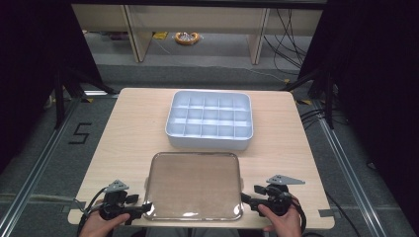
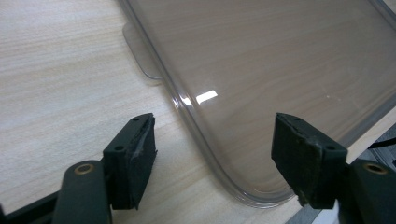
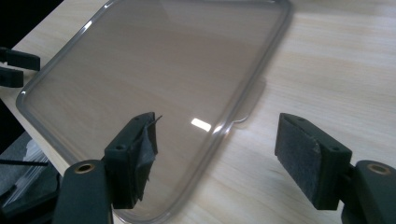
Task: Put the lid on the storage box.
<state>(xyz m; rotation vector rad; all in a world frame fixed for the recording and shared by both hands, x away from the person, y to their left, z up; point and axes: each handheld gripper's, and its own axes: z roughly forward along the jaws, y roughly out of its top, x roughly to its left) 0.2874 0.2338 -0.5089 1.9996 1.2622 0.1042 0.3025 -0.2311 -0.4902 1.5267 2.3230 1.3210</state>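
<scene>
Straddling the clear lid's (image 1: 195,185) near corners at the desk's (image 1: 133,128) front edge, both tools (image 1: 147,208) (image 1: 247,201) are held apart, unclamped; clamping is judged next.

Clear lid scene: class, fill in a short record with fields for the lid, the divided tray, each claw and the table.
lid: clear lid lies flat at the table's near edge
tray: white divided tray sits beyond the lid, compartments look empty
left claw: left claw open, jaws straddle the lid's near left corner
right claw: right claw open, jaws straddle the lid's right rim
table: pale wooden table
</scene>
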